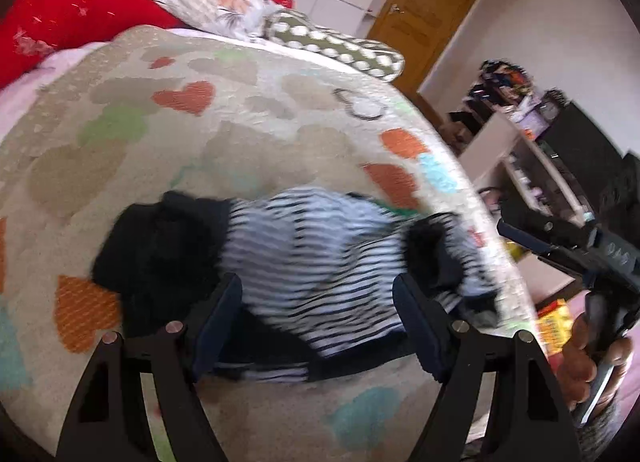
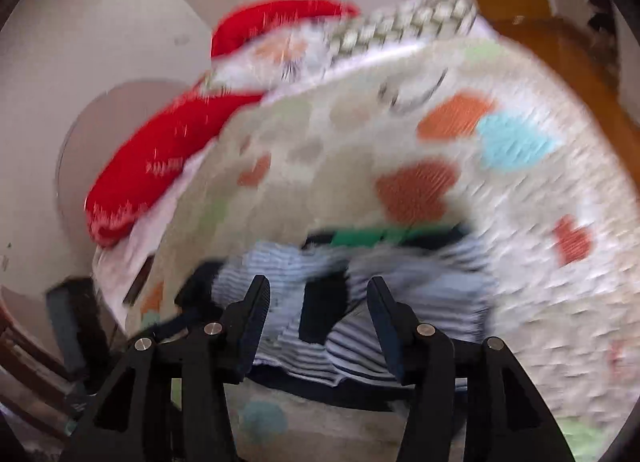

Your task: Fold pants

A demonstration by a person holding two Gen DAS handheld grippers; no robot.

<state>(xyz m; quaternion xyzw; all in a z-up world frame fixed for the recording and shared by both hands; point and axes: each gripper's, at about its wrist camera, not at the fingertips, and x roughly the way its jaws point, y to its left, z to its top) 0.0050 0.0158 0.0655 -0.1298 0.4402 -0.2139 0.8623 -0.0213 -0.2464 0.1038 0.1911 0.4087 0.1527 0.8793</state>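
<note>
Lying bunched on the cream quilted bedspread with coloured hearts (image 1: 224, 165), just in front of both tools: the striped blue-and-white pants with black panels (image 1: 312, 262), crumpled and not flat. At far left on the bed, long red cushions (image 1: 76, 17) with a floral white pillow (image 1: 216, 1) beside them and a green polka-dot pillow (image 1: 332, 45) further right. Left of centre, a black part of the pants spread over the spread. In the middle, left gripper (image 1: 318, 326) poised low over the near edge of the pants, fingers (image 1: 220, 326) standing wide, nothing pinched between them; striped cloth visible in the gap. To the right, past the bed edge, a wooden door (image 1: 424, 17), cluttered shelves (image 1: 528, 157), and the right gripper's black body with a hand (image 1: 592, 358) around its handle.

From the right wrist view, blurred: right gripper (image 2: 318, 326) above the same pants (image 2: 400, 262), fingers (image 2: 252, 322) apart at a middling width, gripping nothing, a green strip (image 2: 372, 237) showing at the far edge of the cloth.
</note>
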